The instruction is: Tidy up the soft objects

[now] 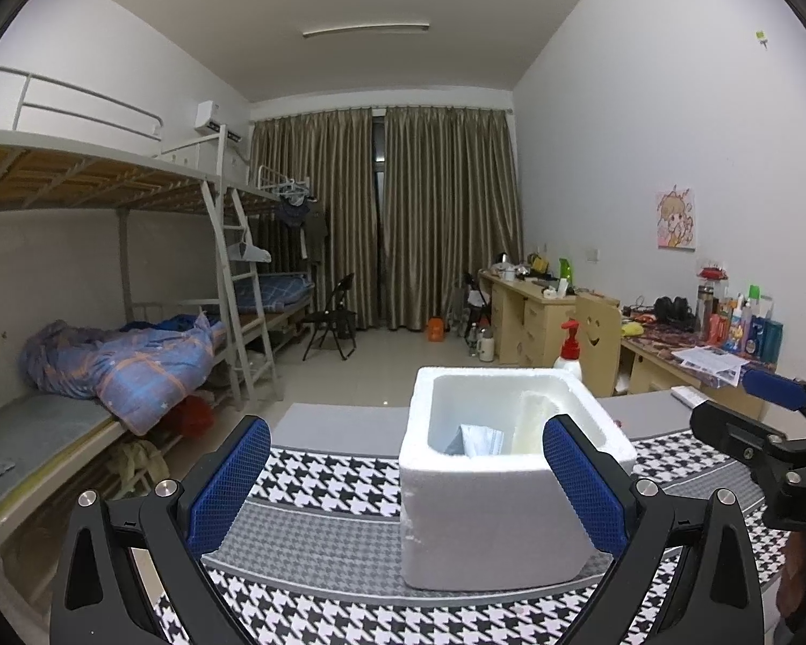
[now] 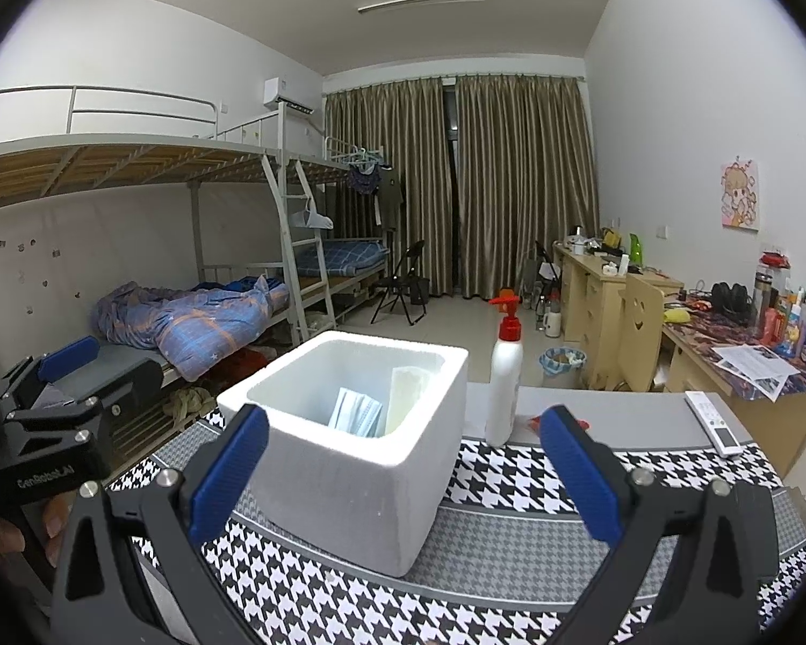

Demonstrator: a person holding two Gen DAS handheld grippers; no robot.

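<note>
A white foam box stands on the houndstooth cloth covering the table. Inside it lean a stack of pale blue face masks and a pale yellow flat pack. My left gripper is open in front of the box with nothing between its blue pads. My right gripper is open too, spread wide before the box, empty. Each gripper shows at the edge of the other's view.
A white pump bottle with a red top stands just behind the box, a small red item beside it. A white remote lies at the table's right. Bunk beds line the left wall, cluttered desks the right.
</note>
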